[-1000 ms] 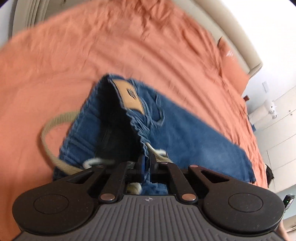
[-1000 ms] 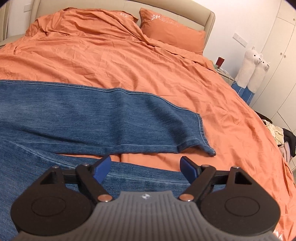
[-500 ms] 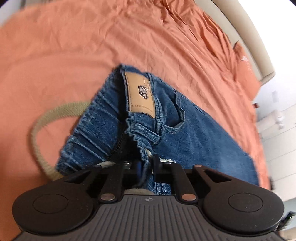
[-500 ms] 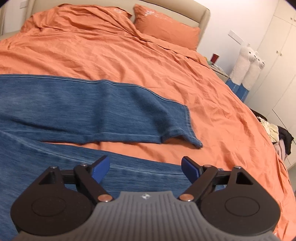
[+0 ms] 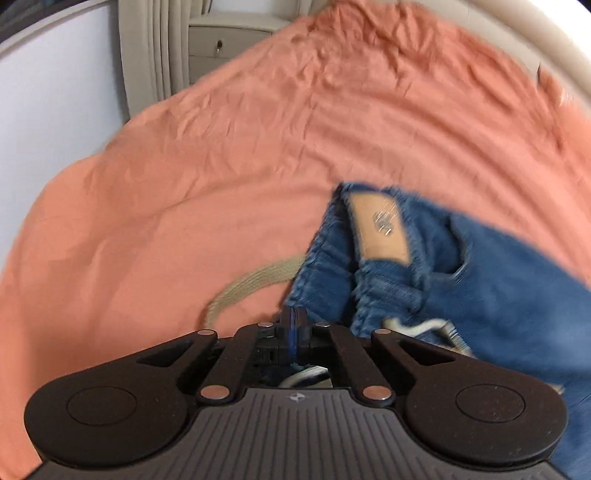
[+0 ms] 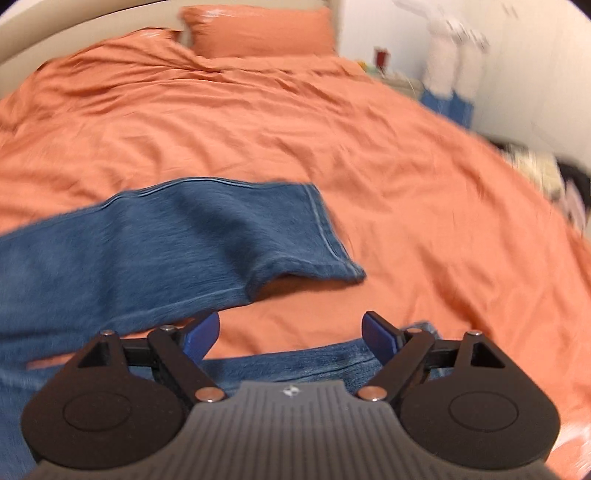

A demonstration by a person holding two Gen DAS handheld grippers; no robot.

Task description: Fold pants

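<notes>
Blue jeans lie on an orange bedspread. In the left wrist view their waistband (image 5: 373,291) with a tan leather patch (image 5: 382,230) is bunched at the right, and a beige belt (image 5: 251,286) loops out to the left. My left gripper (image 5: 293,325) is shut, with denim showing just behind its fingers. In the right wrist view one pant leg (image 6: 177,251) stretches from the left to its hem (image 6: 332,243); the other leg (image 6: 295,363) lies under my right gripper (image 6: 290,332), which is open and empty above it.
The orange bedspread (image 6: 258,129) covers the whole bed, with a pillow (image 6: 258,29) by the headboard. White plush toys (image 6: 454,51) and a nightstand stand at the far right. A curtain and a drawer unit (image 5: 221,44) stand beyond the bed's left side.
The left gripper has swung left, so the waistband now sits at the right of its view. The right gripper has moved towards the hems, and the far leg's end has shifted left.
</notes>
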